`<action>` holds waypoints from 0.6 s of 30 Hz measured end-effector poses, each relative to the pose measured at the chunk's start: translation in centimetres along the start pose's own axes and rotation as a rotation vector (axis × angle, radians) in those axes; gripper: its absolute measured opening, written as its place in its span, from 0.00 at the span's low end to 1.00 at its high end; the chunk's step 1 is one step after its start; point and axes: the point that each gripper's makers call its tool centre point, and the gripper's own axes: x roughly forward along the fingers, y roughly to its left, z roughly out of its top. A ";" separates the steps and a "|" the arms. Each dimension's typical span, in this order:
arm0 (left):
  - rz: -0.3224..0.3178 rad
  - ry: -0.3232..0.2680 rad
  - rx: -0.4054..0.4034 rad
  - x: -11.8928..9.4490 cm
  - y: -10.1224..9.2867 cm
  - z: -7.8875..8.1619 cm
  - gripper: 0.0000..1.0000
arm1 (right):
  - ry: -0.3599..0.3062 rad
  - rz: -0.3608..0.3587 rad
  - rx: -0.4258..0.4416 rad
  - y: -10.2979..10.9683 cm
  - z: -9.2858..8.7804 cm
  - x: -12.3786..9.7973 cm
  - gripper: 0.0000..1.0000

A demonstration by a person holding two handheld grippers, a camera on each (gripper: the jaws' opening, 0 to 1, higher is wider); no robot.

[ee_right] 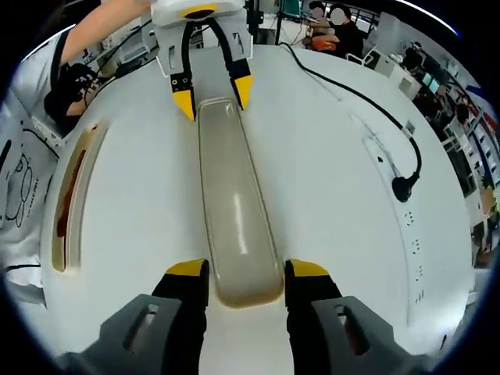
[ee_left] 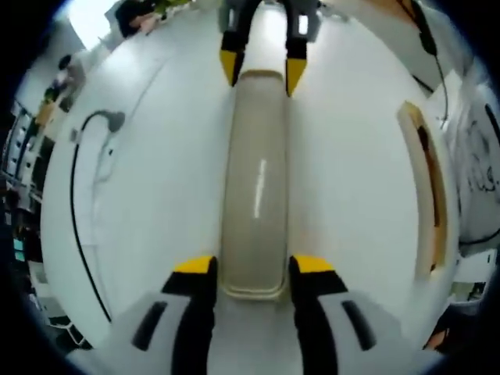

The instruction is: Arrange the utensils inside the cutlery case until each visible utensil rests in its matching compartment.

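Note:
A long beige cutlery case lid [ee_left: 255,187] lies lengthwise on the white table [ee_left: 156,203]. My left gripper [ee_left: 254,269] is open, its yellow-tipped jaws flanking the lid's near end with a thin gap on each side. At the far end, my right gripper [ee_left: 262,72] straddles the lid the same way. In the right gripper view the same lid [ee_right: 234,211] runs away from my open right gripper [ee_right: 246,273] toward the left gripper [ee_right: 213,94]. The open beige case tray [ee_left: 426,187] [ee_right: 72,195], holding brown utensils, lies parallel to the lid near the table edge.
A black cable with a plug [ee_right: 402,186] [ee_left: 113,121] snakes across the table on the side away from the tray. A person's sleeve and arm [ee_right: 70,62] are behind the left gripper. Other people sit at desks [ee_right: 332,23] beyond the table.

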 end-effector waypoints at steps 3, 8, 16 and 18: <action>-0.002 -0.001 -0.004 -0.1 -0.3 -0.2 0.39 | 0.000 0.017 0.012 0.4 0.0 0.0 0.38; -0.034 0.008 -0.014 -0.7 -1.7 -0.7 0.39 | -0.014 0.049 0.023 1.5 0.1 -0.5 0.38; -0.002 -0.029 0.057 -3.1 -3.3 -0.2 0.39 | 0.020 0.036 0.059 3.6 0.8 -2.5 0.38; -0.008 -0.030 0.045 -3.5 -4.2 -0.3 0.39 | 0.043 0.031 0.049 4.7 0.9 -2.6 0.38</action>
